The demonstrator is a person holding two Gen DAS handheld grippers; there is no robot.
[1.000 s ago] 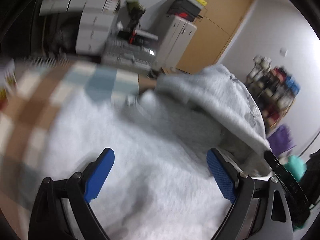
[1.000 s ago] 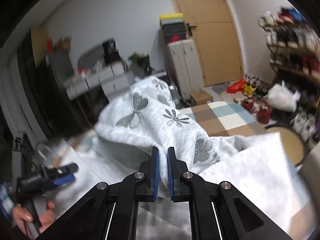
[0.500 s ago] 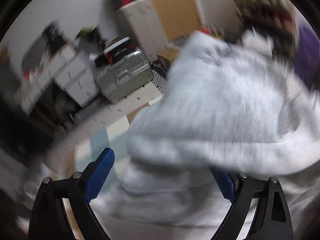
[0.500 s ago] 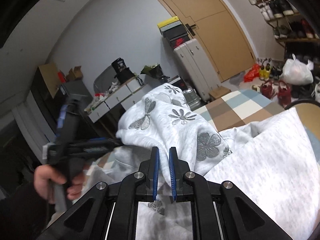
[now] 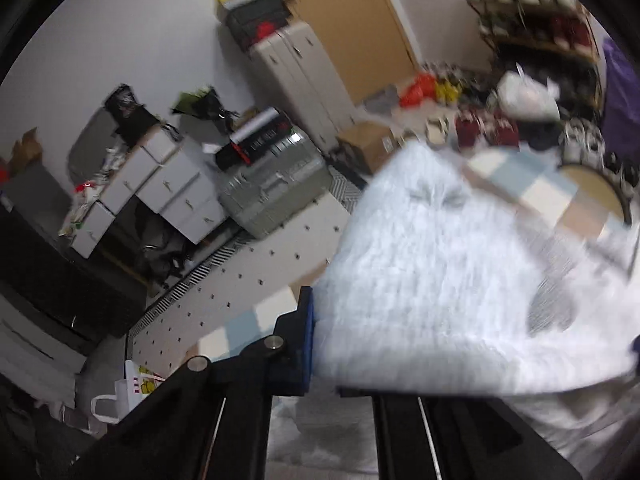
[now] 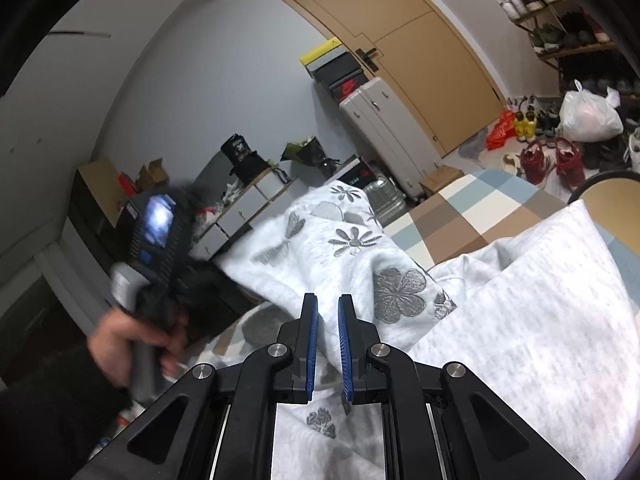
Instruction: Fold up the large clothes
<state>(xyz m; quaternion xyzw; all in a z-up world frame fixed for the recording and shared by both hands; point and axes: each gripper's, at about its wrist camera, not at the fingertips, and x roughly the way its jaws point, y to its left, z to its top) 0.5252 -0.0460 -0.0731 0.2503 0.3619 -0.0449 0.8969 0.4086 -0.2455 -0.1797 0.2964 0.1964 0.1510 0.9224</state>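
Note:
A light grey garment with grey flower and butterfly prints [image 6: 352, 248] is lifted above a checked cloth surface [image 6: 460, 216]. My right gripper [image 6: 328, 312] is shut on a fold of it, fabric between the blue pads. The garment fills the right of the left wrist view [image 5: 440, 280], blurred. My left gripper [image 5: 320, 336] is closed on its edge; only the left blue pad [image 5: 307, 332] shows, the other is hidden under fabric. In the right wrist view, the left gripper [image 6: 224, 268] holds the garment's far corner at the left.
A silver suitcase [image 5: 276, 196], white drawers [image 5: 160, 184] and a pale cabinet [image 6: 384, 128] stand beyond the surface. A wooden door [image 6: 420, 52], shoe shelves [image 6: 560, 20] and a white bag [image 6: 588, 116] are at the right. A round stool [image 5: 592, 192] is nearby.
My left gripper was open over the flat fabric, swung to the garment's raised edge and closed on it. The right gripper kept its hold and rose a little.

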